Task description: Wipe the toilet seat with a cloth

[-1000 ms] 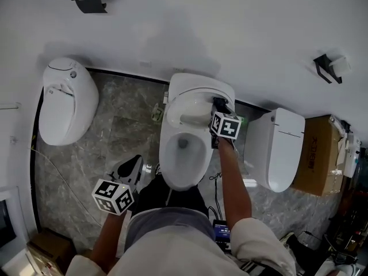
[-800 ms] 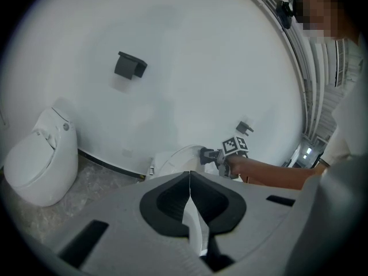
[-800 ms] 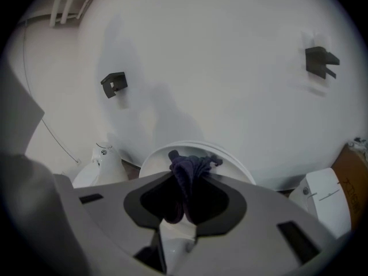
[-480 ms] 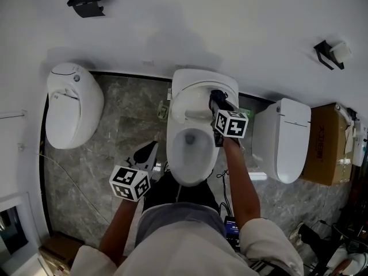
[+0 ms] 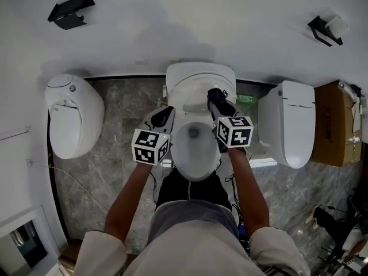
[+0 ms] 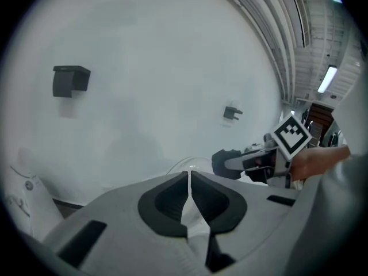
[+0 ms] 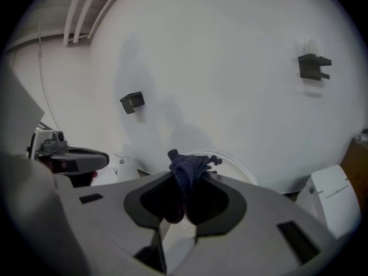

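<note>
HIDDEN/CUT | middle toilet (image 5: 198,76): sides were covered by left gripper (image 5: 165,112) and right gripper (image 5: 215,96) | cloth (image 7: 185,164): lower end was lost in the dark between the right jaws | cardboard box (image 5: 333,125): was cut by the right edge | floor before the bowl: was hidden by person's torso (image 5: 190,234)

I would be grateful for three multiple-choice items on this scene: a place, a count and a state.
1. Where is the dark blue cloth?
A. in the right gripper
B. on the floor
C. on the cardboard box
2. How many white ceramic toilets are in the head view?
A. one
B. two
C. three
3. The left gripper is:
A. wide open
B. shut, empty
C. shut on a cloth
1 A: the right gripper view shows its jaws pinching the cloth.
2 C: one left, one middle, one right.
3 B: its jaws meet with nothing between.
</note>
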`<action>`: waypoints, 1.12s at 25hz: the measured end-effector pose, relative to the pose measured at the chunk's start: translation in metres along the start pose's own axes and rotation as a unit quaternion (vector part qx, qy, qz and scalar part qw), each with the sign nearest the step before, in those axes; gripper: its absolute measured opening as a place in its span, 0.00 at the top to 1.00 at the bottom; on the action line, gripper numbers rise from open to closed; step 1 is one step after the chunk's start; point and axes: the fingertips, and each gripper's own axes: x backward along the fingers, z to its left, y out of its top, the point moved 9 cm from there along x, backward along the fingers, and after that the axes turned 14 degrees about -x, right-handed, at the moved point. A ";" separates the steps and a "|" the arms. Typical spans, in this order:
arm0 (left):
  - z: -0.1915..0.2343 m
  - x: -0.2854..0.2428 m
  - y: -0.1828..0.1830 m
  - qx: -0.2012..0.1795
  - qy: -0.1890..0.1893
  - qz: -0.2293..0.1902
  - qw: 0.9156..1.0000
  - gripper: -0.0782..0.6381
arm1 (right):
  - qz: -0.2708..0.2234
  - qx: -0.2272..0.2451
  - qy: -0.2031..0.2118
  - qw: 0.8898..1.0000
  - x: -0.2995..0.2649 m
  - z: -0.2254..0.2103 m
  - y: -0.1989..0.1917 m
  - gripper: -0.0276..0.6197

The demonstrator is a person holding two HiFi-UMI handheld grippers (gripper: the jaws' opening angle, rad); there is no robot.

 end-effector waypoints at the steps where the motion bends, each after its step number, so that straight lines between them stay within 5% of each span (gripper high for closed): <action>1: 0.001 -0.012 0.003 -0.012 -0.008 0.005 1.000 0.88 | -0.001 -0.002 0.001 1.000 0.004 -0.002 0.001 0.81; 7: 0.008 -0.078 0.015 -0.093 -0.041 0.039 0.994 0.87 | -0.001 -0.006 0.001 1.000 0.027 -0.012 0.004 0.81; 9: 0.010 -0.099 0.017 -0.127 -0.048 0.060 0.989 0.86 | 0.002 -0.004 0.002 1.000 0.031 -0.015 0.004 0.81; 12: 0.017 -0.129 0.021 -0.163 -0.055 0.093 0.981 0.68 | 0.005 -0.006 0.004 1.000 0.035 -0.019 0.005 0.81; 18: 0.022 -0.174 0.024 -0.237 -0.072 0.132 0.960 0.67 | 0.014 -0.020 0.005 1.000 0.043 -0.032 0.002 0.81; 24: 0.012 -0.199 0.020 -0.259 -0.107 0.151 0.948 0.67 | 0.013 -0.027 0.000 1.000 0.053 -0.045 0.006 0.81; 28: 0.008 -0.201 0.017 -0.268 -0.093 0.147 0.948 0.67 | 0.006 -0.038 -0.009 0.999 0.064 -0.057 0.008 0.81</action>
